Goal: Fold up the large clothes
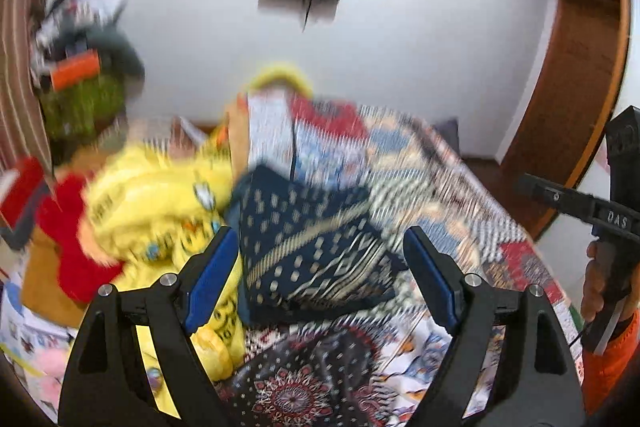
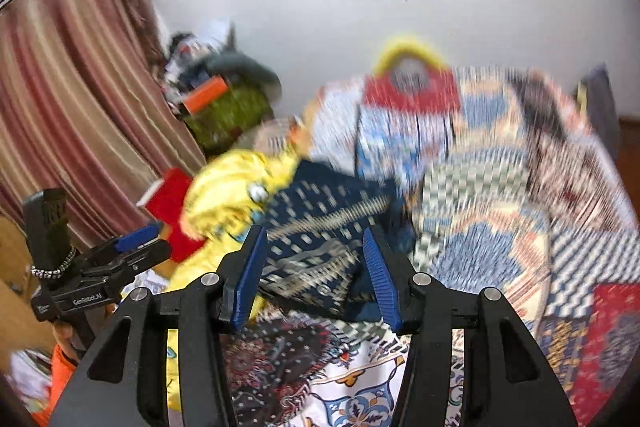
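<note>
A: Left gripper (image 1: 320,283): jaws stand wide, blue pads clear of everything, nothing between them. It hangs above the bed.

B: Right gripper (image 2: 314,277): jaws part-way apart, narrower than the left, pads touching no cloth. Also empty.

A: Landmark for this entry is the dark blue garment (image 1: 308,243). It lies folded in a rough block on the patchwork bedcover (image 1: 452,187), past both sets of fingertips, touched by neither gripper.

B: Agreed. From the right wrist view the same dark blue garment (image 2: 320,227) shows pale dashes and a light border band.

A: Touching the garment on its left: a yellow garment (image 1: 160,211), crumpled. Beyond that, further left, a red cloth (image 1: 68,251).

B: Nearer the cameras than the garment: a dark printed cloth (image 2: 276,367) with red rosettes.

A: A person's hand (image 1: 600,287) with an orange sleeve grips the right gripper's handle, well right of the garment.

B: Far behind the garment: white wall, striped curtain (image 2: 72,99) to the left. Both frames are motion-blurred; finer detail not readable.
</note>
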